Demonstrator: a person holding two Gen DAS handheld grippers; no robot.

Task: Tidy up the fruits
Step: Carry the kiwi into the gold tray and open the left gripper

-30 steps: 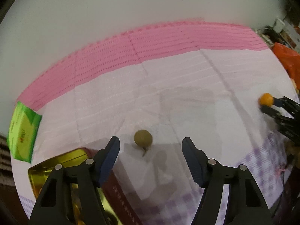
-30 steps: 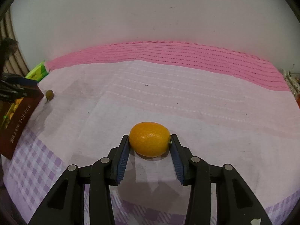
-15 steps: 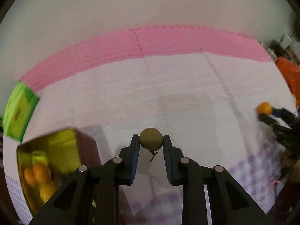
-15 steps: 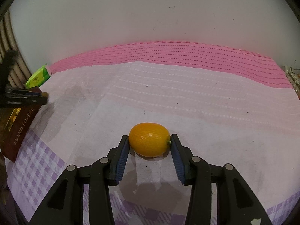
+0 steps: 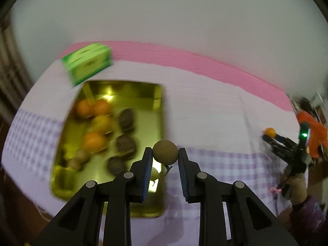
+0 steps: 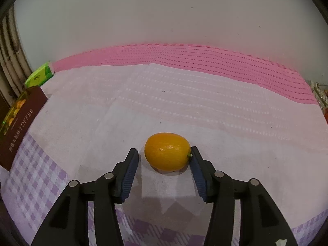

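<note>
My left gripper (image 5: 165, 160) is shut on a small round brown fruit (image 5: 165, 152) and holds it above the right rim of an open gold tin (image 5: 158, 106). The tin holds several orange kumquats (image 5: 94, 141) and several dark brown fruits (image 5: 125, 146). My right gripper (image 6: 164, 164) is open around an orange kumquat (image 6: 167, 151) that lies on the cloth; its right finger touches the fruit, the left finger stands apart. The right gripper also shows far right in the left wrist view (image 5: 272, 138).
A green box (image 5: 88, 62) stands behind the tin, near the pink back band of the tablecloth (image 6: 184, 106). The tin's dark red side (image 6: 20, 127) shows at the left of the right wrist view. Orange clutter (image 5: 313, 131) lies at the far right edge.
My left gripper closed on the brown fruit, lifted it and swung left over the tin. My right gripper's left finger has opened away from the kumquat.
</note>
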